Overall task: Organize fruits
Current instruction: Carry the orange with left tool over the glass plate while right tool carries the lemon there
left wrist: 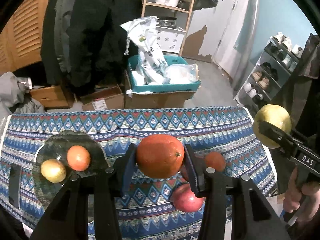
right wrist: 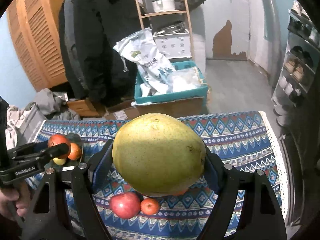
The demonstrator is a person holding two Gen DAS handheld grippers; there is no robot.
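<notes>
1. Left gripper (left wrist: 160, 158): clamped on a large orange (left wrist: 160, 156), held above the patterned cloth (left wrist: 220, 136).
2. Right gripper (right wrist: 158, 160): jaws wide, gripping a big yellow-green pear (right wrist: 158, 154) off the table.
3. Dark plate (left wrist: 94, 150), left: a yellow apple (left wrist: 53, 170) and a small orange (left wrist: 78, 158).
4. Cloth: red apple (right wrist: 125, 204) beside a tangerine (right wrist: 150, 206).

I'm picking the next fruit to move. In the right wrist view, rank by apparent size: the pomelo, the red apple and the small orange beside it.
1. Pomelo, clamped in the right gripper; being nearest the camera inflates it.
2. Red apple, on the cloth.
3. Small orange, touching the apple, clearly smaller.
</notes>
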